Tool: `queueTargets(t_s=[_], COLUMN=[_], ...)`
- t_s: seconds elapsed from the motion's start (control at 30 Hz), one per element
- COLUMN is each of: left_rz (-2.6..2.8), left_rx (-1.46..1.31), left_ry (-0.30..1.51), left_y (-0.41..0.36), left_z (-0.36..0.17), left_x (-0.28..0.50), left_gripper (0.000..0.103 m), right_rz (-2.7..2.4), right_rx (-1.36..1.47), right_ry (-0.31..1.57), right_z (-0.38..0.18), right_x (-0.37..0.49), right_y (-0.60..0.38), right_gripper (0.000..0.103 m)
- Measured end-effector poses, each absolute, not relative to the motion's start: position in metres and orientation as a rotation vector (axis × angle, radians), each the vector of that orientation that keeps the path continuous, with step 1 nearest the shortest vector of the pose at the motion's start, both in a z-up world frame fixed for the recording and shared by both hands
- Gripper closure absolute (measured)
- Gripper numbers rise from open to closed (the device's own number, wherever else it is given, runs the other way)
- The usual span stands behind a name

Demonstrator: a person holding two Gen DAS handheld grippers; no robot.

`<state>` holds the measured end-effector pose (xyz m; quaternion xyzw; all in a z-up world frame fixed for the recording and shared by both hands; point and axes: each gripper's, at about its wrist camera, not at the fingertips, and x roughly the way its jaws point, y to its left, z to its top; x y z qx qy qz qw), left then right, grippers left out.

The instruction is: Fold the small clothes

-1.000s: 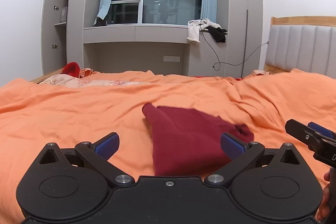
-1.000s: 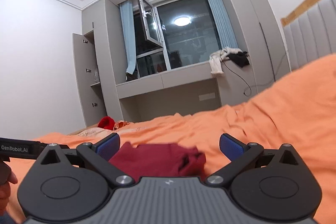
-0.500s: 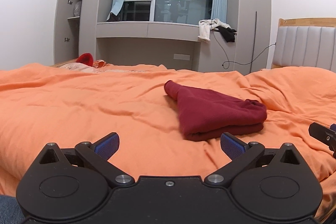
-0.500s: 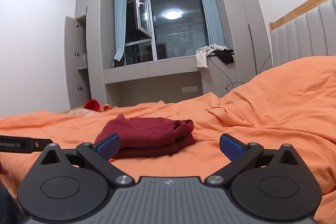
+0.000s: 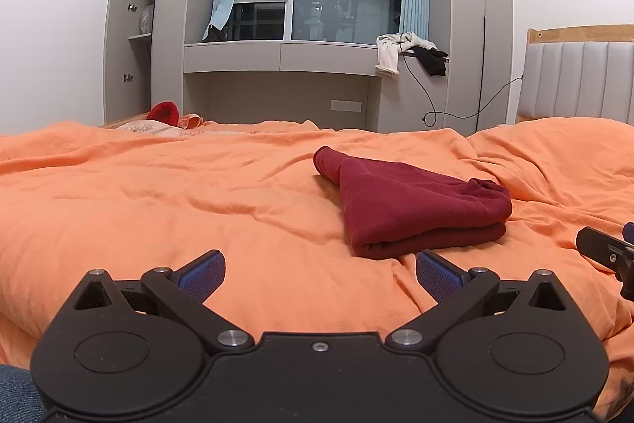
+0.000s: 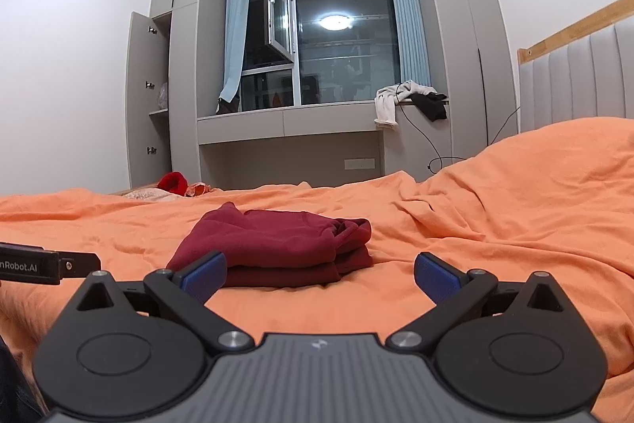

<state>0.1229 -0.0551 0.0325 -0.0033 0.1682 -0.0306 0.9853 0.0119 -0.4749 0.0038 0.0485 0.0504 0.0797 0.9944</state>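
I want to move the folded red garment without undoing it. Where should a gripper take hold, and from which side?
Probably the thick folded edge of the red garment, nearest the cameras, coming in low over the orange duvet. The layers stack there, so one pinch catches them all. The far corner is a loose roll and the right end is bunched; both would likely unfold.

The orange bed [image 5: 158,193] lies bare and open across its left and near side, so tongs could pass there freely. The folded garment [image 5: 412,205] is the one obstacle in the middle. To its right the duvet rises in a rumpled hump [image 6: 535,185] toward the headboard [image 6: 586,74]. A red thing [image 5: 163,111] sits at the far left edge.
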Motion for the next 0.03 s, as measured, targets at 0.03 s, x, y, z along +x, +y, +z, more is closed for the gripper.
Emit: queueTargets(t_s=[0.03], left_rz=[-0.063], left_rx=[-0.007], left_ry=[0.341], left_y=[-0.0555], left_z=[0.0319], left_x=[0.1234], left_gripper=[0.001], right_rz=[0.161], right_rx=[0.096], right_ry=[0.102], right_z=[0.0040], right_x=[0.0118], right_y=[-0.4747], right_gripper=[0.000])
